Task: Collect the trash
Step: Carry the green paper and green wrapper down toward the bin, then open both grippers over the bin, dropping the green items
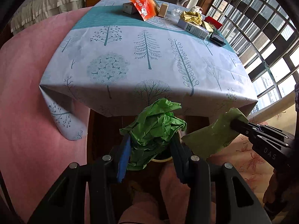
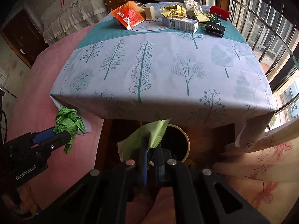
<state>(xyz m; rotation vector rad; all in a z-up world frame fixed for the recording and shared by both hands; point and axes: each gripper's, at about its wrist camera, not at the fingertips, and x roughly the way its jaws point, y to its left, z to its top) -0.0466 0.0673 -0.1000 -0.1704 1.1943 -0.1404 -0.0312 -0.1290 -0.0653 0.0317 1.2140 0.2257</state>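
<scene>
My left gripper point(image 1: 151, 140) is shut on a crumpled green paper ball point(image 1: 157, 127), held below the table's front edge and over a round bin whose rim point(image 1: 162, 159) shows beneath it. The same ball point(image 2: 68, 123) and left gripper point(image 2: 61, 135) show at the left of the right wrist view. My right gripper point(image 2: 151, 145) is shut on a flat light-green wrapper point(image 2: 149, 136), just left of the dark bin point(image 2: 177, 141). The wrapper point(image 1: 211, 136) and right gripper point(image 1: 233, 124) also show in the left wrist view.
The table point(image 2: 168, 71) has a tree-print cloth. At its far end lie an orange packet point(image 2: 129, 15), a small tan box point(image 2: 150, 12), crumpled yellow paper point(image 2: 174, 11), a white carton point(image 2: 180, 24), white tissue point(image 2: 191, 4) and dark boxes point(image 2: 214, 29). Pink bedding point(image 2: 46, 85) lies left, window bars point(image 2: 265, 18) right.
</scene>
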